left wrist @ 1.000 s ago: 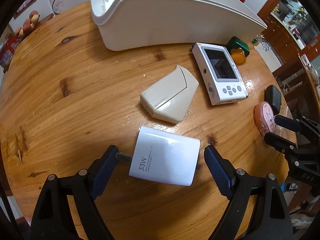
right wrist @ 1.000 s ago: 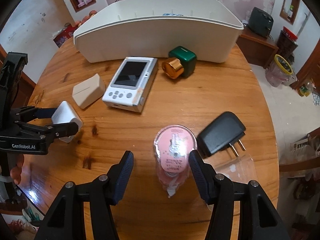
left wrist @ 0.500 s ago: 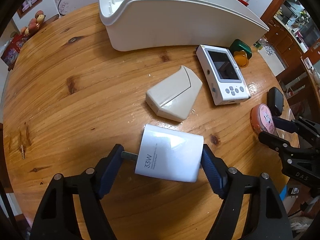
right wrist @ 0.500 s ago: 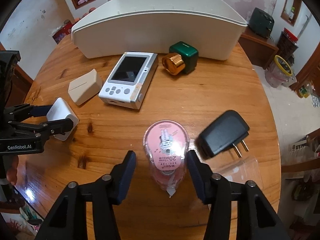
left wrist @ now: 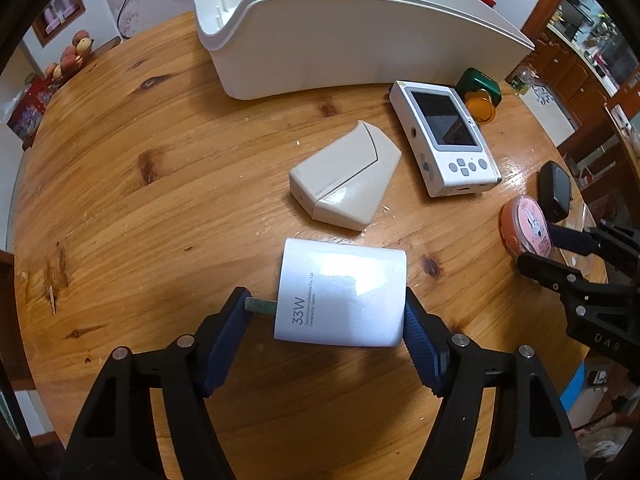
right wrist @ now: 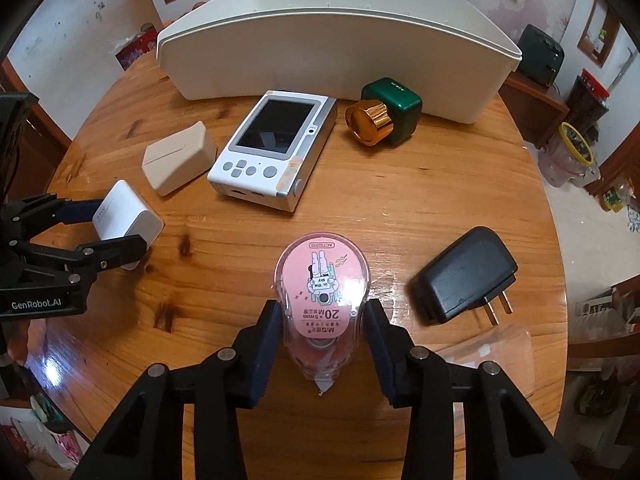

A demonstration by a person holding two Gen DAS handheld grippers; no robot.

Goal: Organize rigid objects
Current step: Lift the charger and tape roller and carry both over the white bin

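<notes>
A white 33W charger lies on the round wooden table. My left gripper is closing on it, one pad on the plug prong and the other on the charger's far end. A pink correction tape dispenser lies flat between the fingers of my right gripper, whose jaws are closing with both pads against its clear sides. In the right wrist view the left gripper and the charger show at the left. The left wrist view has the right gripper and the tape at the right edge.
A long white bin stands at the back of the table. In front of it lie a beige wedge-shaped box, a white handheld game console and a green bottle with a gold cap. A black plug adapter and a clear plastic sheet lie right of the tape.
Both grippers have narrowed from wide open until their pads meet the charger and the tape dispenser. Neither object has shifted noticeably on the table.
</notes>
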